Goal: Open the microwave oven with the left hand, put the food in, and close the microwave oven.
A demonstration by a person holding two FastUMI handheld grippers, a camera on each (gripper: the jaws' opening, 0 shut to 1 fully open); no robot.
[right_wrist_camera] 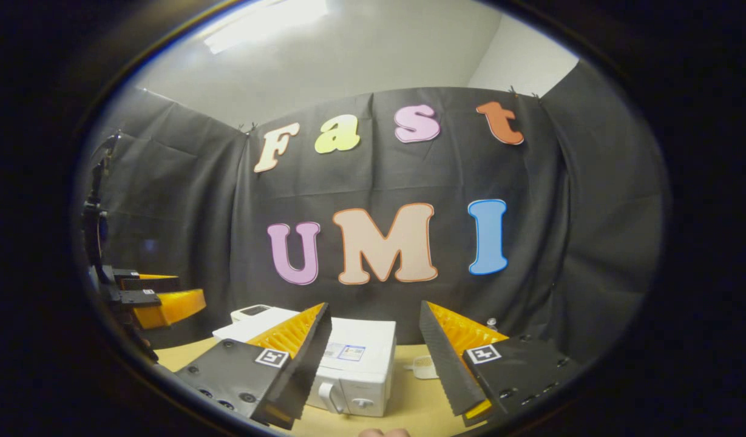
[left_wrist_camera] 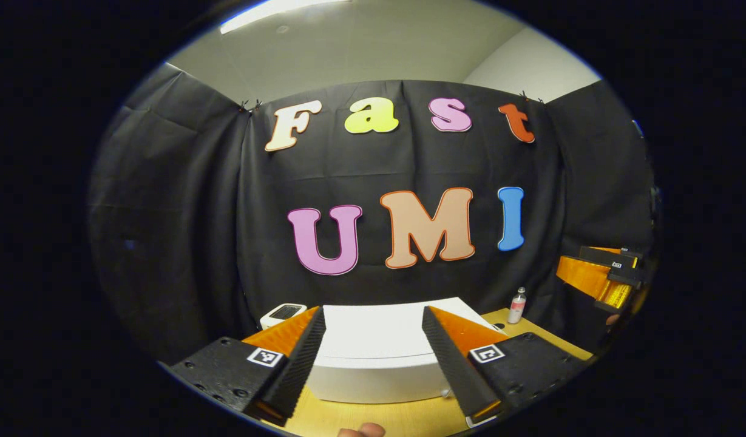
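Here, seen in the left gripper view: left gripper held above the wooden table, jaws spread wide, nothing between them, nothing touched. Straight ahead between the fingers, the white microwave oven, viewed from above so that mostly its flat top shows, standing on the table just below and beyond the fingertips. Behind its left rear corner, a small white device with a dark screen. To the right, near the black cloth wall, a small bottle upright on the table, well apart from the oven. At the far right edge, the right gripper raised in the air, with a bit of the hand under it. In the right gripper view: right gripper likewise held above the table, jaws parted wide and holding nothing. Microwave oven seen cornerwise between the fingers, door shut, handle and a knob on the near face. To its right on the table, a small pale item, likely the food, partly hidden by the right finger; cannot tell what kind. At the left edge, the left gripper in the air, apart from the oven.
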